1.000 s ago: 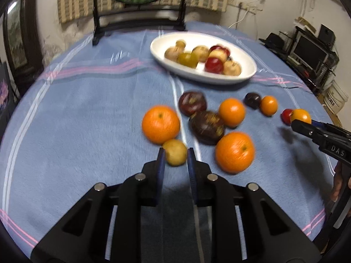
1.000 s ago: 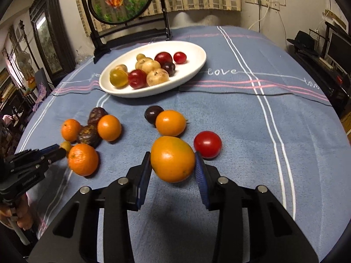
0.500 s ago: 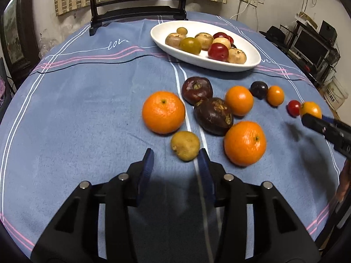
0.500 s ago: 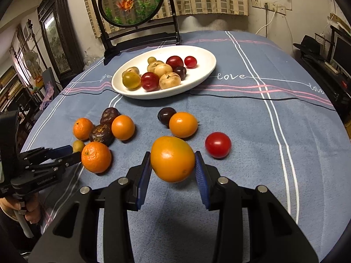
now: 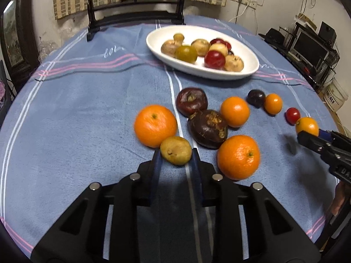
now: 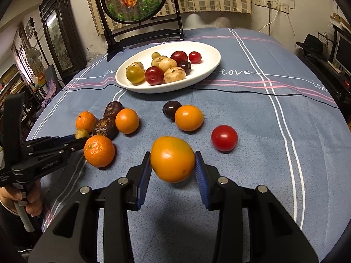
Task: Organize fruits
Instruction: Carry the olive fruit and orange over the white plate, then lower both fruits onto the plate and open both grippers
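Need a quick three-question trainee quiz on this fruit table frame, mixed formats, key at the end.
1. True or false: the right tongs are shut on an orange fruit.
2. Multiple choice: what sits between the pads of the left tongs? A) a red tomato B) a small yellow-brown fruit C) a dark plum
3. Fill in: the fruits already sorted lie in a white oval ____ at the far side of the blue tablecloth.

Key: 1 true; 2 B; 3 dish
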